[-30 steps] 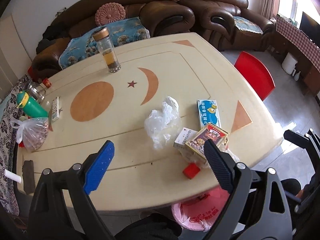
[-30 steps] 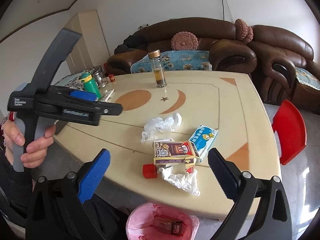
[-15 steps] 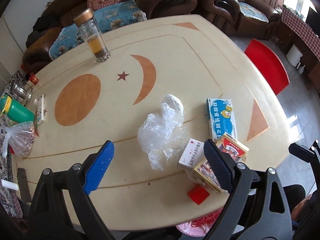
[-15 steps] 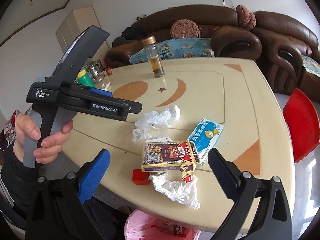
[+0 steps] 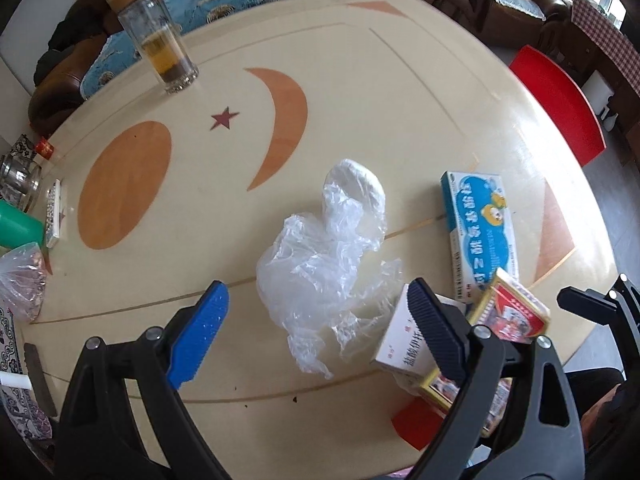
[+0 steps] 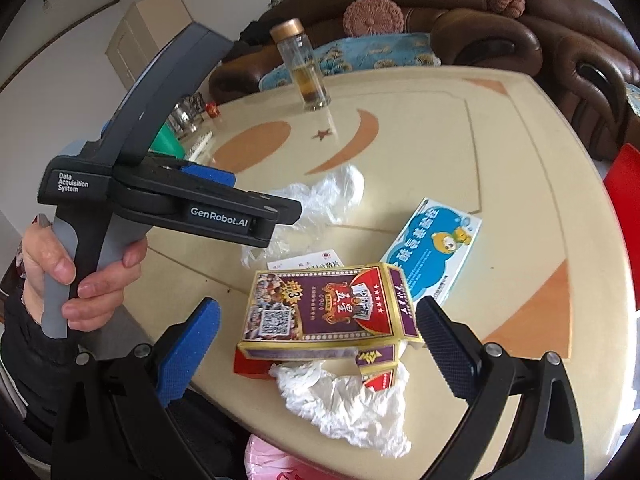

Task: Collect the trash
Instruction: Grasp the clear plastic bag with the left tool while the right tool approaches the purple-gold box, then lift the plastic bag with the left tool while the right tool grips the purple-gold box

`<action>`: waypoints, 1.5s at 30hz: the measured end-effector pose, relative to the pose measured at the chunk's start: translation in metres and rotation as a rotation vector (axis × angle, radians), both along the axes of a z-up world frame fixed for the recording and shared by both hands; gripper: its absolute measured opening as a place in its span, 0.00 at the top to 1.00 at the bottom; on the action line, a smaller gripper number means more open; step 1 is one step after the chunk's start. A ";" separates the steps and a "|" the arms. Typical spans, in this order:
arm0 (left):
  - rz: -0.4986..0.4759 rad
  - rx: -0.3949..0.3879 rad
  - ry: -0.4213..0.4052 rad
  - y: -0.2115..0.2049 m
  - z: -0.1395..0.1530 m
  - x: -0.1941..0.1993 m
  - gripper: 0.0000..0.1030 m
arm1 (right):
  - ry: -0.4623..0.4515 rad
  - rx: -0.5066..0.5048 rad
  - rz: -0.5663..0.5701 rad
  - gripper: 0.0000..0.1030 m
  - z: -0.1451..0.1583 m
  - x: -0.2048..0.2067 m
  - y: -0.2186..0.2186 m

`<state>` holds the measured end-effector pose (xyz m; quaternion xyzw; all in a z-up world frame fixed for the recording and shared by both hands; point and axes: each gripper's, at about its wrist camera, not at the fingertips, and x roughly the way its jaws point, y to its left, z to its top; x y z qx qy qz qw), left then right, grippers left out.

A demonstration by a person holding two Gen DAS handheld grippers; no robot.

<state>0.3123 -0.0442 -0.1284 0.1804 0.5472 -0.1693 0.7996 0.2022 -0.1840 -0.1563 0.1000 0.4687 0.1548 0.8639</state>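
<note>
from the left wrist camera, the left gripper [image 5: 316,334] hangs over the near part of the cream table [image 5: 360,92], its jaws spread wide with nothing between them. just ahead of its fingers lies a crumpled clear plastic bag [image 5: 328,256], flat on the tabletop. to the right of that sits a small white box [image 5: 400,344], partly hidden behind the dark right finger, and beyond it a blue and white carton [image 5: 480,232] lying flat. a purple and gold box [image 5: 516,312] lies near the table's right edge, with something red [image 5: 416,424] poking out by the near rim. far across the table stands a glass bottle [image 5: 158,36] with a gold cap and amber liquid low in it. at the left edge there is a green bottle [image 5: 16,228] and a knotted bag of something [image 5: 22,280].

from the right wrist camera, the right gripper [image 6: 320,356] is also wide open and holds nothing. the purple and gold box [image 6: 324,312] sits right between and just beyond its fingers, resting on a wad of crumpled white plastic [image 6: 348,404] that spills toward the table's near edge. the blue and white carton [image 6: 436,252] touches the box on its far right side. a hand [image 6: 76,272] grips the handle of the left gripper at the left of the view. a bit of pink bag [image 6: 268,460] shows below the table edge.
</note>
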 end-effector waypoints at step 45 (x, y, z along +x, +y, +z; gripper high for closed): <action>0.103 -0.059 0.112 0.012 -0.050 0.038 0.67 | -0.105 -0.108 -0.021 0.15 -0.014 -0.006 0.009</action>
